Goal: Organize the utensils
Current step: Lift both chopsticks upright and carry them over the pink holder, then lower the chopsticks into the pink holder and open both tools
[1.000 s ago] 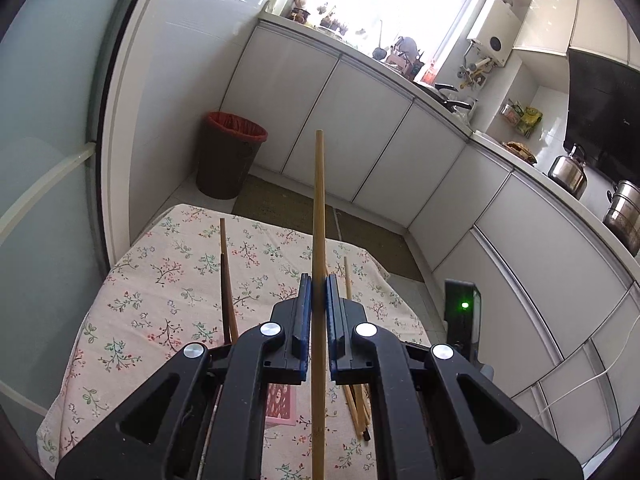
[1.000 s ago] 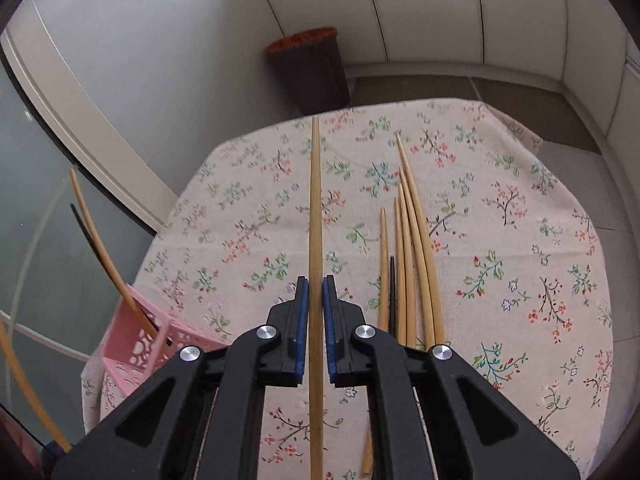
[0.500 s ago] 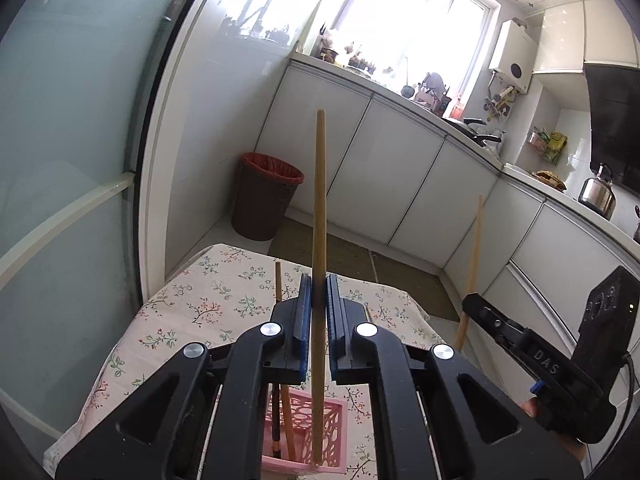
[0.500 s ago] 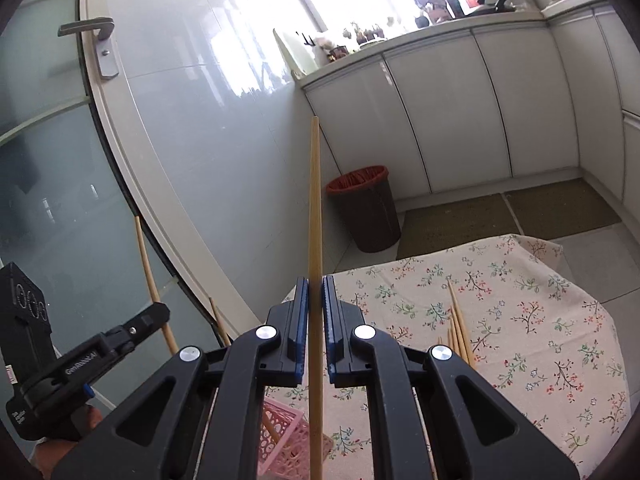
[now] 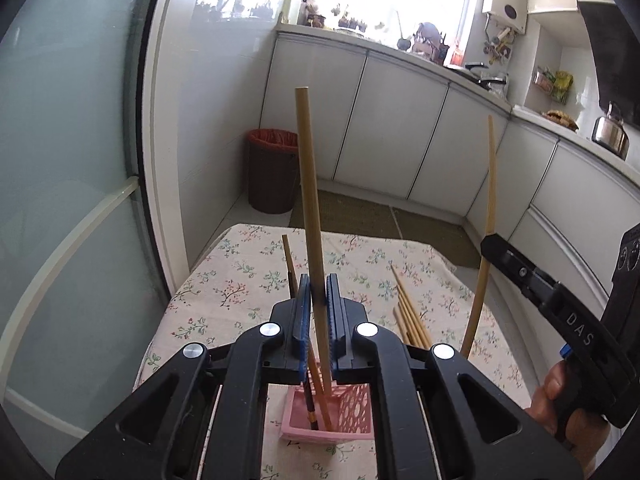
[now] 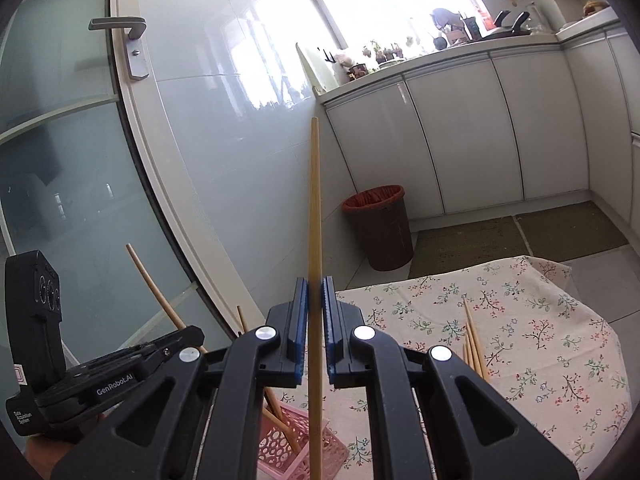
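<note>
My left gripper (image 5: 316,292) has its jaws slightly parted around a wooden chopstick (image 5: 310,216) that leans left, its lower end inside the pink basket (image 5: 348,420). Two more sticks stand in the basket. My right gripper (image 6: 315,294) is shut on a second wooden chopstick (image 6: 315,220), held upright above the pink basket (image 6: 292,452). Its tip hangs just over the basket's near edge. Several loose chopsticks (image 5: 408,312) lie on the floral tablecloth (image 5: 240,280); they also show in the right wrist view (image 6: 474,340).
The right gripper and hand show at the right of the left wrist view (image 5: 560,312); the left gripper shows at the left of the right view (image 6: 100,372). A glass door (image 6: 60,160) stands close on the left. A brown bin (image 5: 272,172) stands beyond the table.
The left gripper's jaws have loosened and its chopstick has tipped left into the basket. The right gripper has come closer to the basket with its chopstick.
</note>
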`<action>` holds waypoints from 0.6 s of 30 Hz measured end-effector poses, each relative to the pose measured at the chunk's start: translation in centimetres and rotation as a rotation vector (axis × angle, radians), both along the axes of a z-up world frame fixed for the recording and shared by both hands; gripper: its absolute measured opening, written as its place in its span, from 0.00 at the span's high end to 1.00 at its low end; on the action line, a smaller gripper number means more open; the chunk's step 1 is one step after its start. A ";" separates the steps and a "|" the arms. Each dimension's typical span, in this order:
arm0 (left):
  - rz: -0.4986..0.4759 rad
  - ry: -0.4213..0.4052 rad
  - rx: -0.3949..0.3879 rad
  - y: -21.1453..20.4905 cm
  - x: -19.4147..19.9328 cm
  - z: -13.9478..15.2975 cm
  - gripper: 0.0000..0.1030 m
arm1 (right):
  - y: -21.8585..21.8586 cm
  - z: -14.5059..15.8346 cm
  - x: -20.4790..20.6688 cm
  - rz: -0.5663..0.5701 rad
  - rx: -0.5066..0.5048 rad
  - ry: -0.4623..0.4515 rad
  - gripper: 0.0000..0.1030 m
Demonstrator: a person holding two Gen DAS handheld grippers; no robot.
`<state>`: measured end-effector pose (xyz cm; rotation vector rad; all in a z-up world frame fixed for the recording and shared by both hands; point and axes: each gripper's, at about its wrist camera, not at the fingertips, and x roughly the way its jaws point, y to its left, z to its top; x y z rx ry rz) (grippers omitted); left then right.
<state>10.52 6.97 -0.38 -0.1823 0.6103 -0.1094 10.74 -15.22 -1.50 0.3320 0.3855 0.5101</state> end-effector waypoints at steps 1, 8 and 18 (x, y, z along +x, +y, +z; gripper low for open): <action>-0.010 0.016 0.004 0.0 0.2 -0.2 0.93 | 0.1 -0.2 0.0 0.002 0.009 0.003 0.93; -0.067 0.087 0.031 -0.6 0.7 -1.2 0.94 | 1.2 -1.2 0.2 0.010 0.006 0.023 0.93; -0.154 0.141 -0.003 -0.7 1.5 -1.9 0.94 | 2.7 -2.6 -0.1 -0.004 0.028 0.009 0.93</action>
